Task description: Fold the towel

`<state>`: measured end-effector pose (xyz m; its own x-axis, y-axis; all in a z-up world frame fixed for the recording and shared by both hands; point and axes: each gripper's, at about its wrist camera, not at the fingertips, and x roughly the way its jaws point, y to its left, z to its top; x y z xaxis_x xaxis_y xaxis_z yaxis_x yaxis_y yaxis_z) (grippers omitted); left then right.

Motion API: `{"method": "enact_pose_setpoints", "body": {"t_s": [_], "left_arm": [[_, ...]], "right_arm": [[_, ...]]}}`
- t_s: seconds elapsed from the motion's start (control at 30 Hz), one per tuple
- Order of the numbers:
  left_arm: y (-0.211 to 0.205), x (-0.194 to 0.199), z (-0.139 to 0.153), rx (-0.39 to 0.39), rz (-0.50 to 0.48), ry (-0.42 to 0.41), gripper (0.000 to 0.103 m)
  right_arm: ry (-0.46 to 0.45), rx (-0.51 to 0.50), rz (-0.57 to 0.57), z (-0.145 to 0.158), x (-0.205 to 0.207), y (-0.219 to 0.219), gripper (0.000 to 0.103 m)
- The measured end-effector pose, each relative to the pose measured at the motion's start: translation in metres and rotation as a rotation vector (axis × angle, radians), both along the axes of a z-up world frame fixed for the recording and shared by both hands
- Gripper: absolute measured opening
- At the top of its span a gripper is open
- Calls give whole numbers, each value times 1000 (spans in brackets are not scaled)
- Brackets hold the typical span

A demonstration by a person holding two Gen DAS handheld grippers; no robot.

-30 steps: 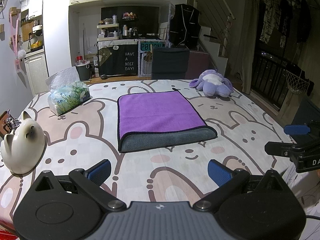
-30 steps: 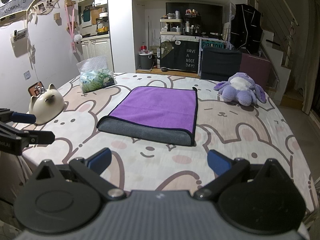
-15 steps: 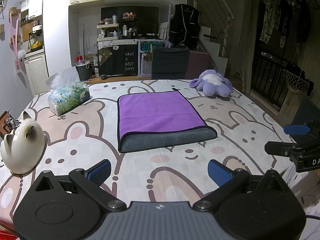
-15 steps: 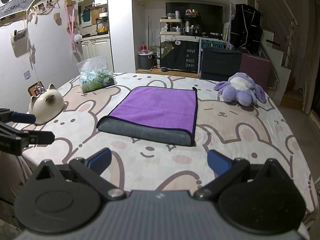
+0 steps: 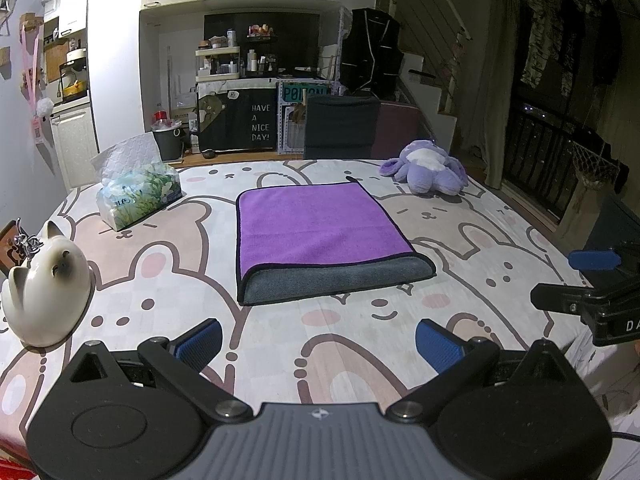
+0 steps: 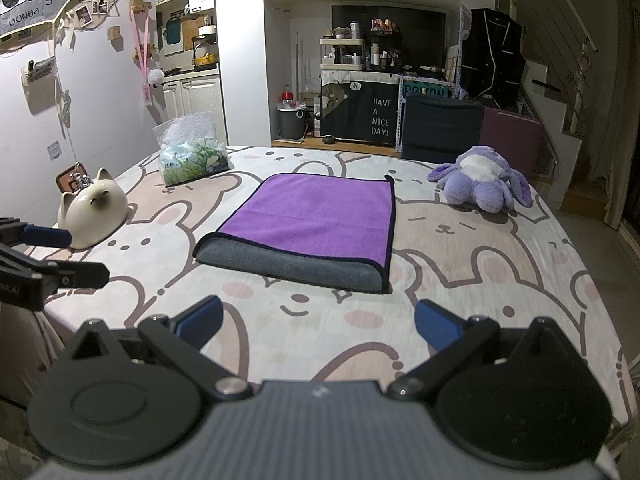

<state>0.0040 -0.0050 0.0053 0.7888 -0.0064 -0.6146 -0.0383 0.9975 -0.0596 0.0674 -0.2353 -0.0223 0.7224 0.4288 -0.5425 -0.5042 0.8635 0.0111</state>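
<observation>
Towel lies mid-tabletop, folded once: purple face up, grey fold edge facing me. Left tongs and right tongs both wide open, holding nothing, hovering at the near edge short of the towel. Probably staged to take the next fold.

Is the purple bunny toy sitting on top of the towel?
No, the plush bunny sits on the tablecloth, apart from the towel.

Purple towel folded flat, grey underside at near fold, apparently mid-table
</observation>
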Motion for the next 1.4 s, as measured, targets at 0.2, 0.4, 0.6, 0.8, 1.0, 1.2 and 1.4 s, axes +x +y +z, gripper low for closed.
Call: {"method": "enact_pose_setpoints", "body": {"t_s": [0.2, 0.4, 0.6, 0.8, 1.0, 1.2, 1.4], "left_arm": [[4, 0, 1, -13, 13, -2, 101], [8, 4, 2, -22, 29, -7, 101], [10, 11, 4, -16, 44, -18, 101], [10, 22, 9, -1, 43, -42, 102], [14, 37, 14, 3, 35, -55, 102], [18, 50, 13, -5, 34, -41, 102], [23, 64, 9, -17, 28, -23, 102]], "right_arm": [[-18, 4, -2, 5, 1, 5, 103], [-18, 9, -1, 8, 4, 6, 103], [-13, 18, -4, 7, 8, 5, 103], [-13, 27, 9, 8, 16, 7, 103], [-15, 29, 15, 9, 28, 8, 103], [-21, 20, 19, 9, 39, 10, 103], [-35, 0, 17, 8, 51, 16, 103]]}}
